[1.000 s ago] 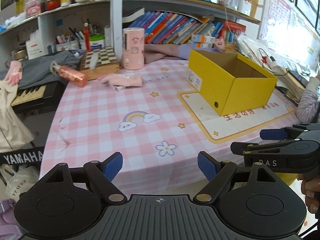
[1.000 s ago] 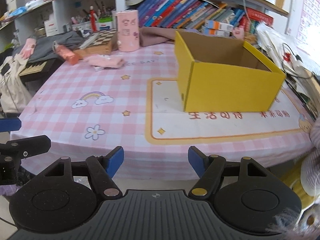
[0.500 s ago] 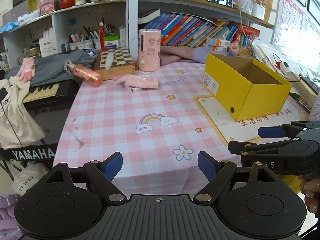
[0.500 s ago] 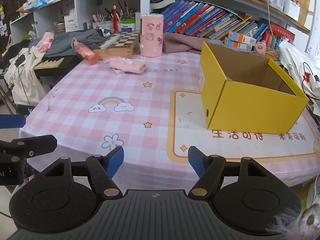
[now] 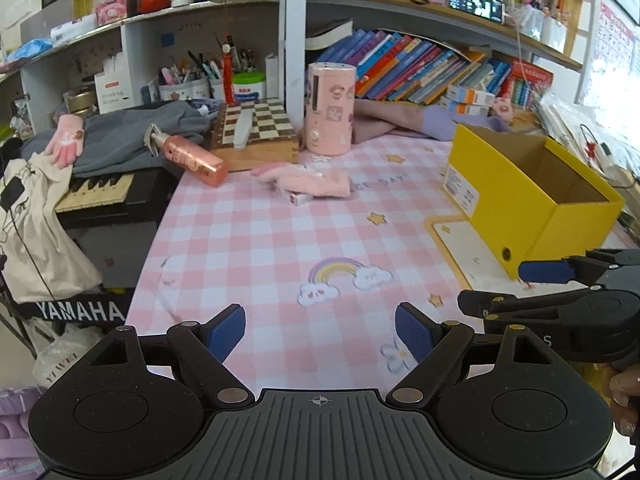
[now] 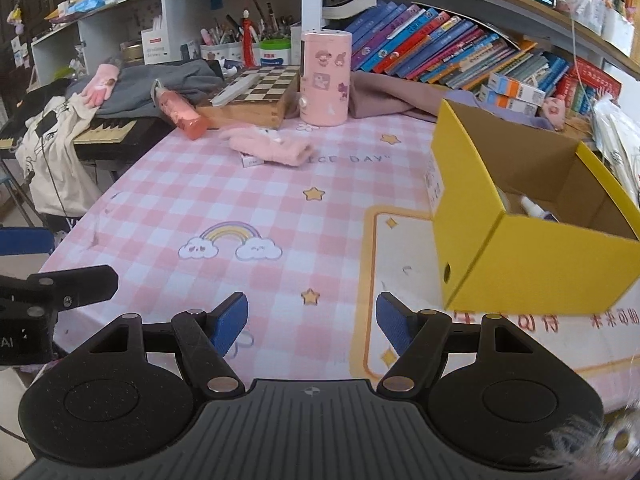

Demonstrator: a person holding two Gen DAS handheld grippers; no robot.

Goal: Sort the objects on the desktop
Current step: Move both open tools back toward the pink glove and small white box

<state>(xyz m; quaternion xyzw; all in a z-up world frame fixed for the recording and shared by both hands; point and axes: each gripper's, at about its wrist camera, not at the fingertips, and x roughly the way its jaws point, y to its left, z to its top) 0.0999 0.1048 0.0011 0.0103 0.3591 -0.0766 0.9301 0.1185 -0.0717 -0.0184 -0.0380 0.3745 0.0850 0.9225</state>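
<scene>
A pink glove [image 5: 310, 179] [image 6: 270, 145] lies on a small flat box [image 5: 295, 198] at the far middle of the pink checked table. A rose spray bottle [image 5: 192, 158] [image 6: 178, 111] lies on its side at the far left edge. A pink cylinder [image 5: 329, 109] [image 6: 325, 78] stands behind the glove. An open yellow box [image 5: 528, 190] [image 6: 532, 236] stands at the right, with a small white bottle [image 6: 534, 209] inside. My left gripper [image 5: 320, 334] and right gripper [image 6: 311, 320] are open and empty over the near table edge.
A wooden chessboard box [image 5: 256, 136] sits at the far left by the bottle. Grey clothing with another pink glove [image 5: 66, 145] lies on a keyboard left of the table. Purple cloth [image 5: 400, 124] and shelves of books stand behind.
Both grippers have moved forward and up over the near edge of the table. Both stay open and empty. The table objects have not moved.
</scene>
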